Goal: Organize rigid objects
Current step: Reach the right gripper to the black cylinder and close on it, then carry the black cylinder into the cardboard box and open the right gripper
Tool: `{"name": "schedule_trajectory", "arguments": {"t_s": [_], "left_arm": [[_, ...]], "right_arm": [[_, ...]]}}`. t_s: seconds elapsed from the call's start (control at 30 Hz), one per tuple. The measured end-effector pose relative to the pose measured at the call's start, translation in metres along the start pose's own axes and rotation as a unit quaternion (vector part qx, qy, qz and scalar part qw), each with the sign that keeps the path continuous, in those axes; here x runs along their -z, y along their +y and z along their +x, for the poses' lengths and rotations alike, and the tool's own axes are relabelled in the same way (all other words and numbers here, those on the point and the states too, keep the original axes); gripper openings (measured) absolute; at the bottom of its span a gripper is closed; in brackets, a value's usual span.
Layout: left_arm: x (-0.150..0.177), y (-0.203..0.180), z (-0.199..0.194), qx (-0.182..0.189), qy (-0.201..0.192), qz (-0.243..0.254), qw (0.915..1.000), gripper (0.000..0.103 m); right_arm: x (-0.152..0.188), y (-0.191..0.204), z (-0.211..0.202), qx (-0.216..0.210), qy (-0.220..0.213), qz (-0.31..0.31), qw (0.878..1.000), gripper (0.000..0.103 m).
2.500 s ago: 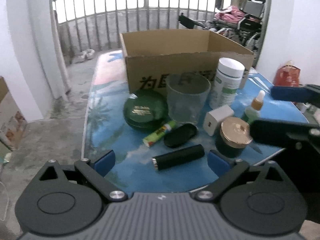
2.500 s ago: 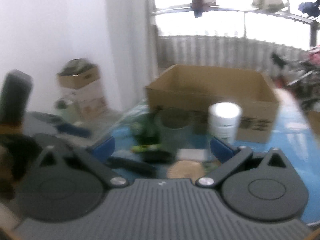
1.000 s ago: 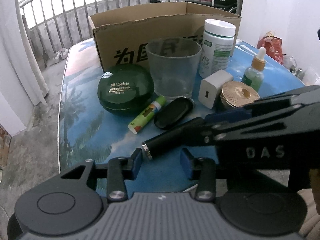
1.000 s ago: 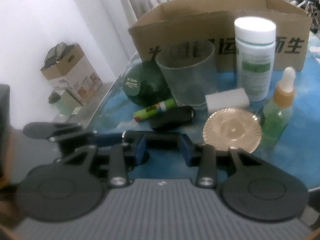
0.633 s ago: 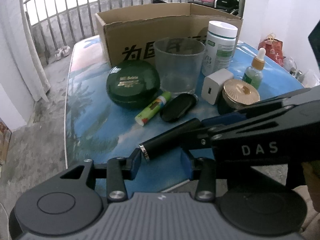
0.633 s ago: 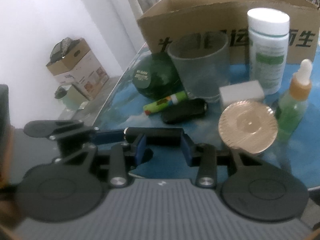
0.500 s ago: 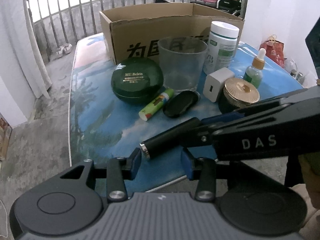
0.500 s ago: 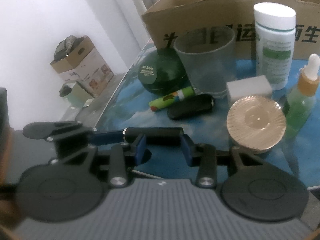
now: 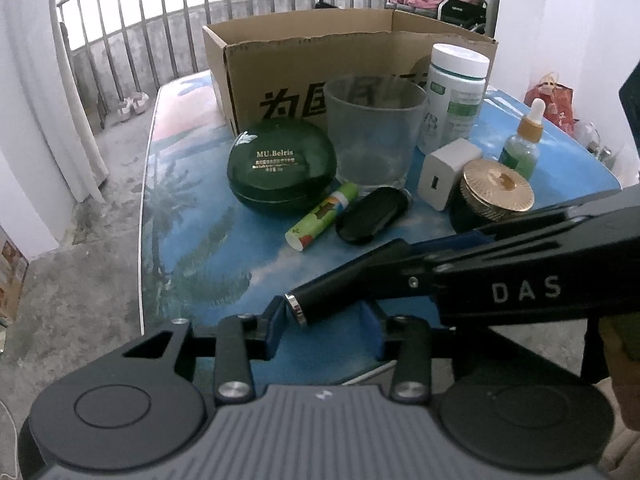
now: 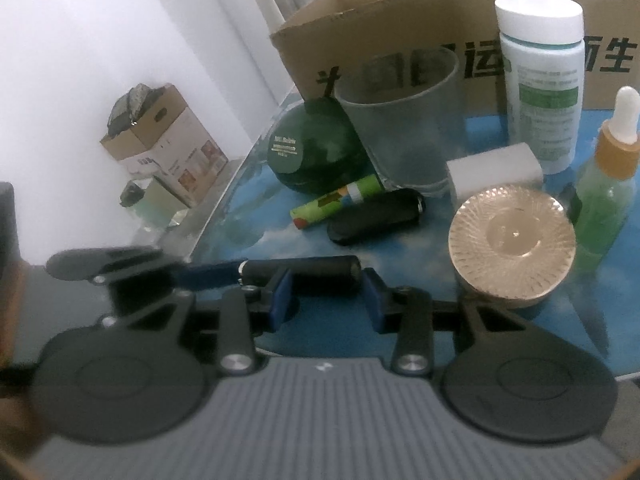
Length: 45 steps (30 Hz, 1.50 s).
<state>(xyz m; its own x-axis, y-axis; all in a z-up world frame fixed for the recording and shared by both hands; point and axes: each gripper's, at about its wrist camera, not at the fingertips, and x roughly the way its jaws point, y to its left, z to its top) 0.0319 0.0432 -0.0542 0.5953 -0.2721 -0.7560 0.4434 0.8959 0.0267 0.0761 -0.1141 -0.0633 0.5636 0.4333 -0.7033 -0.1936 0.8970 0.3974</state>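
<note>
Blue table (image 9: 192, 248): both grippers clamp black tube (image 9: 332, 294), lifted.

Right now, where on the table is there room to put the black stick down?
Bare blue table lies left of the green round case, out to the edge, and along the near edge in front of the lip balm and black pouch. It is crowded from the glass cup to the gold-lidded jar.
</note>
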Motion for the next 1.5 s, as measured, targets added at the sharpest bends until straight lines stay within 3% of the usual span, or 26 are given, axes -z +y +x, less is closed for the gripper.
{"name": "schedule_trajectory", "arguments": {"t_s": [0.33,0.53,0.8,0.93,1.07,1.2,1.27,1.33,1.4,1.5], "left_arm": [[-0.002,-0.002,-0.012,-0.017,-0.013,-0.001,0.9998,0.041],[-0.019,-0.002,-0.035,-0.027,-0.047,0.002,0.9985,0.041],[-0.094,-0.012,-0.051,-0.027,-0.147,0.036,0.9880,0.043],[-0.145,-0.013,-0.034,-0.007,-0.159,0.038,0.9865,0.044],[-0.192,-0.007,0.002,0.018,-0.122,0.027,0.9920,0.045],[-0.227,0.004,0.056,0.047,-0.048,0.007,0.9977,0.045],[-0.237,0.009,0.077,0.032,-0.028,0.008,0.9991,0.055],[-0.240,0.014,0.085,0.003,-0.029,0.001,0.9996,0.070],[-0.238,0.022,0.080,0.004,-0.039,-0.008,0.9992,0.071],[-0.231,0.034,0.060,0.007,-0.066,-0.021,0.9976,0.082]], "right_arm": [[-0.003,0.006,0.000,-0.005,-0.010,-0.011,1.000,0.038],[-0.012,0.018,-0.018,-0.010,-0.039,-0.020,0.999,0.039],[-0.062,0.028,-0.070,0.012,-0.148,-0.063,0.987,0.040],[-0.109,0.016,-0.085,0.029,-0.171,-0.070,0.982,0.041],[-0.163,-0.012,-0.078,0.034,-0.141,-0.057,0.988,0.042],[-0.220,-0.054,-0.041,0.029,-0.053,-0.005,0.998,0.044],[-0.242,-0.082,-0.013,0.023,-0.004,0.044,0.999,0.044],[-0.256,-0.102,0.008,0.020,0.021,0.074,0.997,0.045],[-0.262,-0.118,0.014,0.031,0.017,0.091,0.995,0.045],[-0.265,-0.131,0.001,0.017,-0.006,0.103,0.995,0.045]]}}
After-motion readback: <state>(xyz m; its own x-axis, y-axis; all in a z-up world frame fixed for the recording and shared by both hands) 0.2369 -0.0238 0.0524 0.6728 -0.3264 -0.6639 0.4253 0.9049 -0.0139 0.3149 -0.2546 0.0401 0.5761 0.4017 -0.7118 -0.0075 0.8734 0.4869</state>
